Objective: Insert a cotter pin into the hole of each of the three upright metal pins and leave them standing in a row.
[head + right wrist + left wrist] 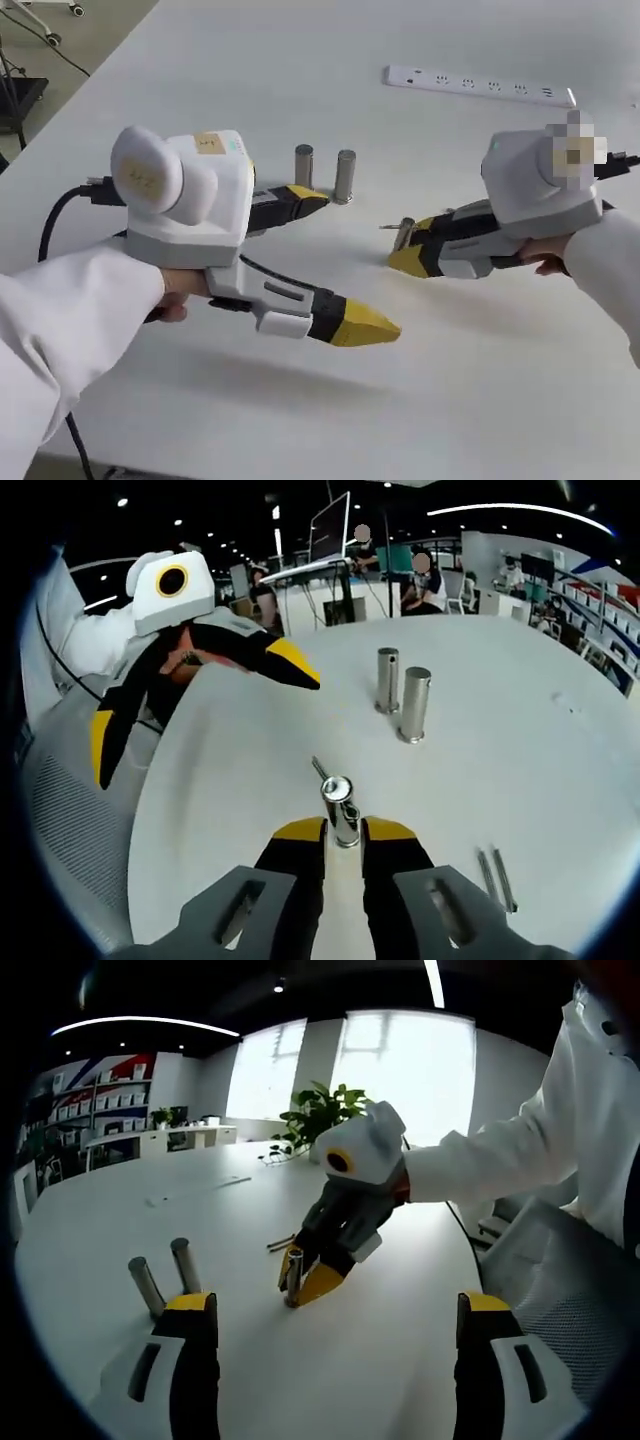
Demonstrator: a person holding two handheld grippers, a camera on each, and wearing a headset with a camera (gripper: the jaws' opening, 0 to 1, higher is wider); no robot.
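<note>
1. Near the middle of the white table (300, 420): two metal pins standing upright, just beside each other without touching. First upright pin (303, 165) on the left in the head view, second upright pin (345, 176) on the right, closer to the right gripper.
2. To the right in the head view: right gripper (410, 250), held by a white-sleeved hand. Jaws closed tight on a third metal pin (403, 235), gripped low on the shaft, roughly upright with a slight tilt.
3. Just ahead of the yellow jaw tips in the right gripper view: the round top of the third metal pin, with a thin cotter pin (318, 769) sticking out sideways beside it. Through the hole or merely against it: cannot tell.
4. Contact between the held pin's base and the table: cannot tell.
5. To the left in the head view: left gripper (360, 262), jaws spread wide, holding nothing. One black-and-yellow tip just in front of the two upright pins, the other well out over bare table, nearer the person.
6. Framed between the open jaws in the left gripper view: the right gripper with its held pin. Both upright pins close above the left-hand jaw.
7. Flat on the table, off to the right of the right gripper's jaws: two spare cotter pins (504, 880), side by side, apart from all three metal pins.
8. Toward the far side of the table: a white power strip (480, 85), well apart from the pins.
</note>
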